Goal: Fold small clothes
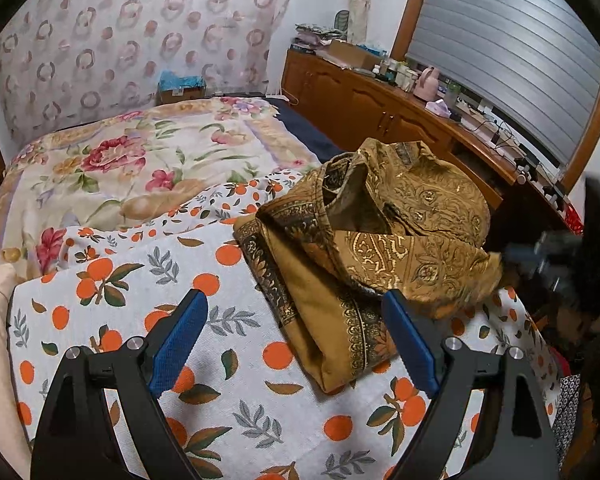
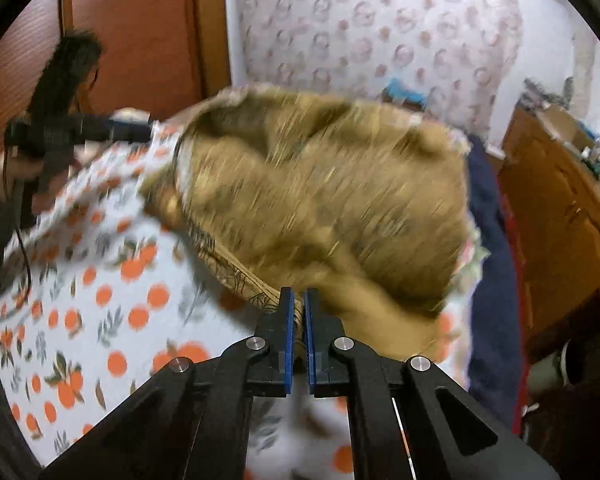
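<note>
From the left wrist the left gripper (image 1: pixel 294 314) hangs spread above the orange-print sheet (image 1: pixel 112 280), the brown garment (image 1: pixel 364 240) just ahead-right; from the right wrist the right gripper (image 2: pixel 299 300) pinches the garment's near edge.

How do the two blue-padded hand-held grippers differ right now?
The left hand-held gripper stands wide open and holds nothing; the right hand-held gripper is shut on the brown garment's edge. The left hovers over the orange-print cloth; the right sits at the garment. Both have blue pads.

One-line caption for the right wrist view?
Right claw shut on the brown garment's edge over the orange-print sheet.
</note>
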### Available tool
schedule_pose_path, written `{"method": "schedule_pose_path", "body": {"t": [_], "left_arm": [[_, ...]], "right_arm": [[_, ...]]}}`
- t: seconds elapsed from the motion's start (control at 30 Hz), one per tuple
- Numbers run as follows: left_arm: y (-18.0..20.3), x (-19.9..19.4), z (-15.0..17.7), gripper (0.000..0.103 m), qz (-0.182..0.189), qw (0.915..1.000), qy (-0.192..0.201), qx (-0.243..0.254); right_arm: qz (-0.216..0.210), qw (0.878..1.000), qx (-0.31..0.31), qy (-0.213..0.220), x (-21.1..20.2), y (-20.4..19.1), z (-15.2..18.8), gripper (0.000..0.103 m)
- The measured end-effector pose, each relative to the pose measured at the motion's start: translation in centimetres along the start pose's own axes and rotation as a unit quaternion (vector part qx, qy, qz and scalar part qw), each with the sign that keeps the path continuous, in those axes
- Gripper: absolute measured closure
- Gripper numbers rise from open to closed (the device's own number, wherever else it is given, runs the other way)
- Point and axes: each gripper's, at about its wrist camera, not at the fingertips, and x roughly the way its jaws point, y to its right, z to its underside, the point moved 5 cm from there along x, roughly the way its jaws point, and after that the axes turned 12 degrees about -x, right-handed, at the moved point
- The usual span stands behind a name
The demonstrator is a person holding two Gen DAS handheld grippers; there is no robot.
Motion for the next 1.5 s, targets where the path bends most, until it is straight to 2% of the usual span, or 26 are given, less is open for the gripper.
{"method": "schedule_pose_path", "body": {"t": [0.17,0.27,0.33,0.43,0.53,0.6,0.67,0.77,0.8,0.9,1.0,1.07,1.2,1.3,1.4,1.43,1.47,1.5], "left_arm": [[-0.4,0.2,-0.1,0.014,-0.004,1.0000,0.003,-0.003],[-0.6,0.6,-0.3,0.014,-0.005,0.9999,0.005,-0.010],[-0.6,1.3,-0.6,0.014,-0.010,0.9999,0.003,-0.014],[-0.5,2.6,-1.2,0.014,-0.017,0.9998,-0.001,-0.009],[-1.1,4.1,-1.9,0.014,-0.034,0.9994,-0.006,-0.010],[-1.7,5.0,-2.4,0.014,-0.042,0.9989,-0.011,-0.015],[-2.4,6.1,-2.9,0.014,-0.044,0.9985,-0.018,-0.028],[-3.1,7.4,-3.5,0.015,-0.033,0.9978,-0.030,-0.049],[-3.2,7.7,-3.6,0.017,-0.028,0.9974,-0.035,-0.056],[-3.1,8.2,-3.7,0.027,-0.022,0.9970,-0.037,-0.065],[-2.6,8.3,-3.8,0.043,-0.016,0.9971,-0.039,-0.063],[-2.2,8.5,-3.8,0.059,0.000,0.9966,-0.047,-0.068],[-1.9,8.8,-4.1,0.065,0.009,0.9963,-0.054,-0.066],[-1.8,8.9,-4.2,0.088,0.030,0.9949,-0.065,-0.071],[-1.2,8.3,-4.3,0.094,0.043,0.9953,-0.058,-0.064],[-1.0,7.8,-4.4,0.094,0.046,0.9959,-0.048,-0.061],[-0.6,7.2,-4.5,0.095,0.053,0.9959,-0.042,-0.060],[-0.3,6.5,-4.6,0.095,0.059,0.9958,-0.036,-0.060]], "right_arm": [[0.065,0.997,-0.014,0.051,-2.0,3.8,-5.5,0.099],[0.112,0.992,-0.007,0.060,-0.8,6.6,-8.0,0.099],[0.142,0.989,0.014,0.041,2.1,8.7,-8.7,0.099],[0.148,0.988,0.047,-0.005,7.7,10.3,-8.0,0.099],[0.143,0.987,0.065,-0.025,10.0,9.9,-7.3,0.098],[0.137,0.987,0.077,-0.022,9.4,9.6,-7.0,0.081],[0.133,0.987,0.083,-0.017,8.3,9.3,-6.6,0.054],[0.125,0.987,0.099,-0.007,5.0,9.5,-4.9,0.038],[0.118,0.987,0.108,-0.005,4.3,10.0,-5.1,0.037],[0.059,0.989,0.135,-0.008,3.6,9.8,-3.0,0.036],[0.037,0.987,0.158,-0.010,4.0,9.5,-1.6,0.036],[0.030,0.986,0.166,-0.012,4.7,9.6,-1.2,0.036],[-0.014,0.980,0.198,-0.016,6.5,10.9,-1.2,0.035],[-0.051,0.975,0.216,-0.026,7.5,11.7,-1.0,0.035],[-0.053,0.976,0.209,-0.027,7.8,12.4,-1.4,0.035],[-0.059,0.976,0.209,-0.025,7.8,12.5,-1.5,0.040],[-0.068,0.975,0.209,-0.022,7.7,12.3,-1.5,0.052],[-0.075,0.976,0.205,-0.019,7.5,11.8,-1.4,0.057]]}}
